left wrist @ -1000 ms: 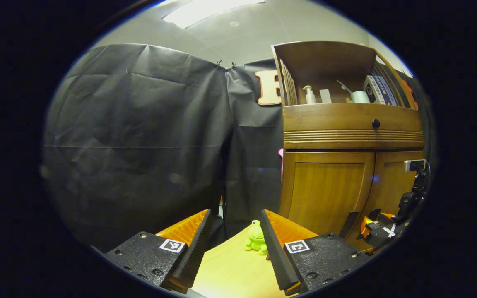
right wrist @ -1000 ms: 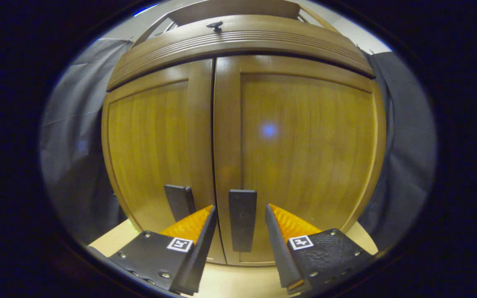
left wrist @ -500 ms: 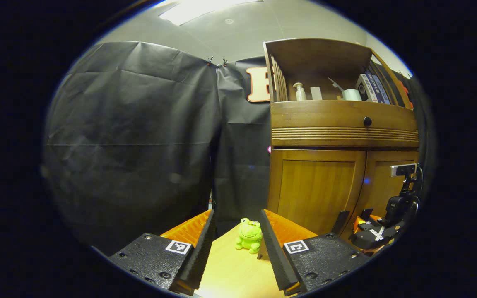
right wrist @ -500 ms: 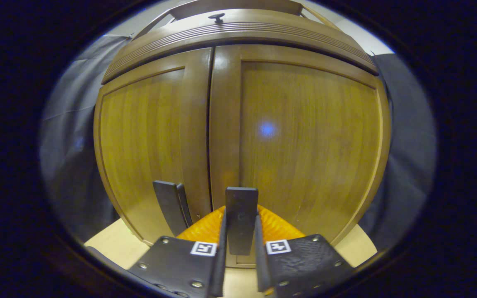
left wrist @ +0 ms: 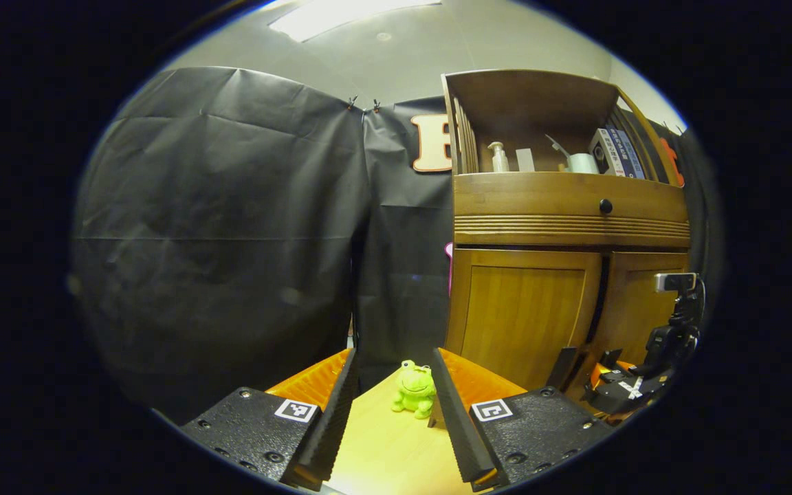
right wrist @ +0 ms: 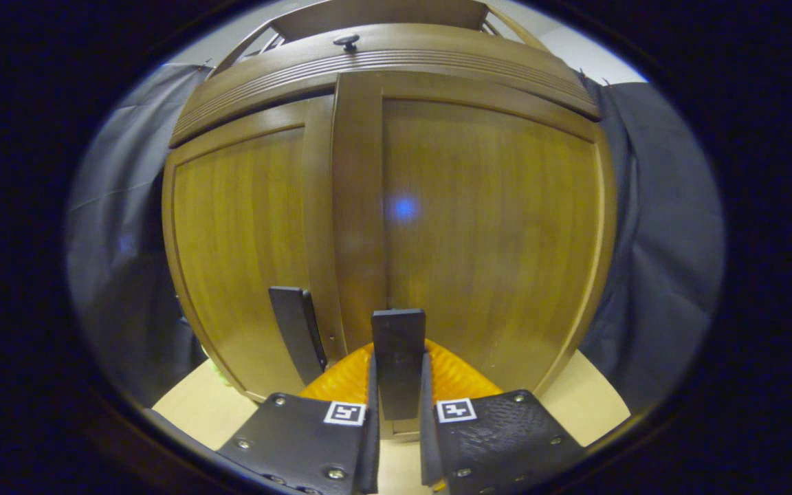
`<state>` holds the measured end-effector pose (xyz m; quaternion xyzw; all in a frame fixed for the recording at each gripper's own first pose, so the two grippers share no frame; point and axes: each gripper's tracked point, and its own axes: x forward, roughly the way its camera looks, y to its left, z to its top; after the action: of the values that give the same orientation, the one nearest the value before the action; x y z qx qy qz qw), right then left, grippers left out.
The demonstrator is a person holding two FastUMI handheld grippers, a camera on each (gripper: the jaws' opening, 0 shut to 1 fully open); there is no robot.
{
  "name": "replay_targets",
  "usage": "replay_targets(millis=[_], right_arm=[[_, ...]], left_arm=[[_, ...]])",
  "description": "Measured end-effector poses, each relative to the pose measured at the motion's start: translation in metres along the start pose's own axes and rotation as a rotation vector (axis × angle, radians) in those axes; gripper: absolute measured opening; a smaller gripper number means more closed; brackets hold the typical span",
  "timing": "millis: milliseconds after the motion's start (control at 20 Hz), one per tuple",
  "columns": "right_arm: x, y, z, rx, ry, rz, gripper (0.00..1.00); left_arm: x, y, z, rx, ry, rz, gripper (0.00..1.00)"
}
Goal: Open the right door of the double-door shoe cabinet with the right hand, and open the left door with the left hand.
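Observation:
The wooden shoe cabinet stands on a table. In the right gripper view my right gripper (right wrist: 397, 385) is shut on the dark flat handle (right wrist: 398, 344) of the right door (right wrist: 492, 227), which stands slightly ajar, its edge in front of the left door (right wrist: 245, 240). The left door's handle (right wrist: 294, 330) hangs free. In the left gripper view my left gripper (left wrist: 389, 405) is open with nothing between its fingers, well left of the cabinet (left wrist: 568, 275). There the right gripper (left wrist: 616, 388) shows at the doors, with a dark gap between them.
A small green frog toy (left wrist: 413, 390) sits on the light wooden tabletop (left wrist: 382, 454) between my left fingers' lines. The cabinet's open upper shelf (left wrist: 547, 155) holds a bottle, a roll and boxes. A drawer with a dark knob (left wrist: 605, 205) lies below it.
My right gripper closed on the right door's handle and has pulled the door a little outward. The left gripper drifted slightly and stays open.

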<state>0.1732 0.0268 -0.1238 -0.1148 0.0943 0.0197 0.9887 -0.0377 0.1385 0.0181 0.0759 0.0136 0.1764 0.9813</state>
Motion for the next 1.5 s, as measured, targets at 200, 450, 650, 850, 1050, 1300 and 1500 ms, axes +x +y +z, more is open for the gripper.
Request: replay_targets(millis=[200,450,650,850,1050,1300,1500], right_arm=[[-0.041,-0.018,-0.004,0.008,-0.018,-0.068,0.23],[-0.076,-0.041,-0.01,0.006,-0.019,-0.107,0.23],[-0.097,-0.059,-0.011,0.005,-0.014,-0.141,0.22],[-0.114,-0.076,-0.016,0.001,-0.004,-0.159,0.21],[-0.125,-0.09,-0.017,0.004,0.015,-0.163,0.21],[-0.141,-0.117,-0.019,-0.017,0.018,-0.232,0.21],[-0.153,-0.142,-0.023,0.015,0.03,-0.292,0.21]], left_arm=[[-0.006,-0.004,0.001,-0.003,0.004,-0.035,0.66],[-0.014,-0.027,0.0,-0.015,0.006,-0.128,0.62],[-0.017,-0.054,-0.004,-0.029,0.019,-0.217,0.65],[-0.022,-0.076,-0.006,-0.027,0.022,-0.292,0.62],[-0.024,-0.096,-0.013,-0.032,0.043,-0.357,0.63],[-0.025,-0.117,-0.02,-0.025,0.059,-0.419,0.62],[-0.025,-0.133,-0.025,-0.028,0.072,-0.46,0.62]])
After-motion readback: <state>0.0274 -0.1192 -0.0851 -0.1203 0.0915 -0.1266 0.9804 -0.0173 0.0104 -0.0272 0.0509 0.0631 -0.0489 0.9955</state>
